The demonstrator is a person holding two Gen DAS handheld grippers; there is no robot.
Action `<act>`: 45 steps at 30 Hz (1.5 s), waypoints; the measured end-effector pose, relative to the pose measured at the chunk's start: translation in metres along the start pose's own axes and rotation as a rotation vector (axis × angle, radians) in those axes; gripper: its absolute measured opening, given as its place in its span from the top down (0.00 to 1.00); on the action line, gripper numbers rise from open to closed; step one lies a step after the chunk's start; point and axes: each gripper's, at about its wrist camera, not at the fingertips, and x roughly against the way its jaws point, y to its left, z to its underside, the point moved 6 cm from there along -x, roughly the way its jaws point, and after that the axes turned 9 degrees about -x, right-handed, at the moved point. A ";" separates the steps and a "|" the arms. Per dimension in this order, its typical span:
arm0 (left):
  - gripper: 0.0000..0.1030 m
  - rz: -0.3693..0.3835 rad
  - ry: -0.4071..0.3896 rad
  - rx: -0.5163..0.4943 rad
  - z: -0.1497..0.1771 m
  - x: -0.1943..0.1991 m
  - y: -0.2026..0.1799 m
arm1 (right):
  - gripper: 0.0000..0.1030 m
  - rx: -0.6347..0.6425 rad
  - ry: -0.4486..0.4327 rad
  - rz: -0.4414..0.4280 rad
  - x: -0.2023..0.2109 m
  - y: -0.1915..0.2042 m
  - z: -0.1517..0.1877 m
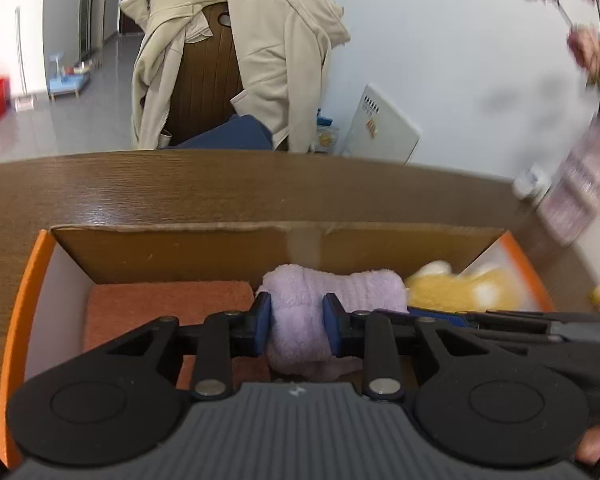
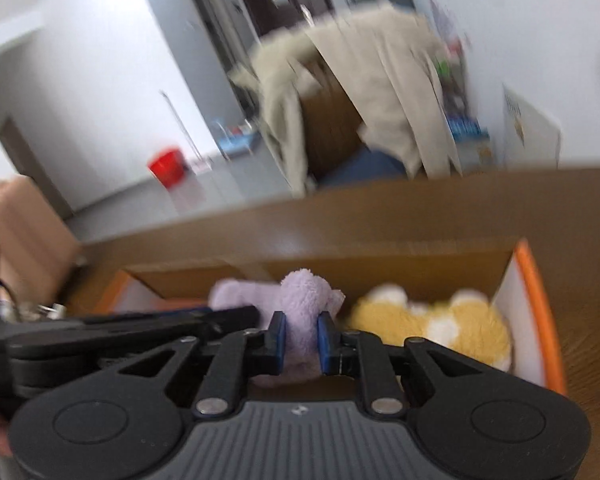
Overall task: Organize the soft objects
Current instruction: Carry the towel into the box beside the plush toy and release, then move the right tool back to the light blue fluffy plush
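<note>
Two claws, left claw [image 1: 296,322] and right claw [image 2: 301,338], each clamped on lilac plush towel [image 1: 332,292] inside cardboard box [image 1: 172,252].

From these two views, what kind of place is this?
Probably a room at home: a brown wooden table, a beige jacket draped over a wooden chair, and a red plastic bucket on the floor.

Black linkage gripper [image 1: 296,322], blue pads [image 1: 262,320], ribbed grey body.
</note>
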 end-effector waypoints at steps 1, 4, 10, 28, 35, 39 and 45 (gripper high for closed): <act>0.70 0.007 -0.004 -0.001 0.001 0.000 0.000 | 0.85 -0.044 0.044 -0.011 -0.010 -0.006 0.002; 0.67 0.011 -0.003 0.005 0.002 0.005 0.001 | 0.86 -0.101 0.051 -0.044 -0.010 -0.013 0.002; 0.48 0.001 -0.080 -0.009 -0.008 0.054 0.000 | 0.73 -0.057 -0.013 -0.020 0.022 0.000 0.002; 0.26 -0.161 -0.309 -0.157 0.044 0.311 -0.028 | 0.31 0.176 -0.273 0.054 0.292 0.042 0.031; 0.16 -0.260 -0.422 -0.142 0.122 0.367 -0.043 | 0.23 0.216 -0.333 0.039 0.344 0.043 0.087; 0.12 -0.270 -0.463 -0.147 0.182 0.391 -0.058 | 0.22 0.257 -0.356 0.029 0.358 0.040 0.133; 0.01 -0.199 -0.523 -0.186 0.268 0.424 -0.082 | 0.14 0.342 -0.395 -0.031 0.380 0.036 0.233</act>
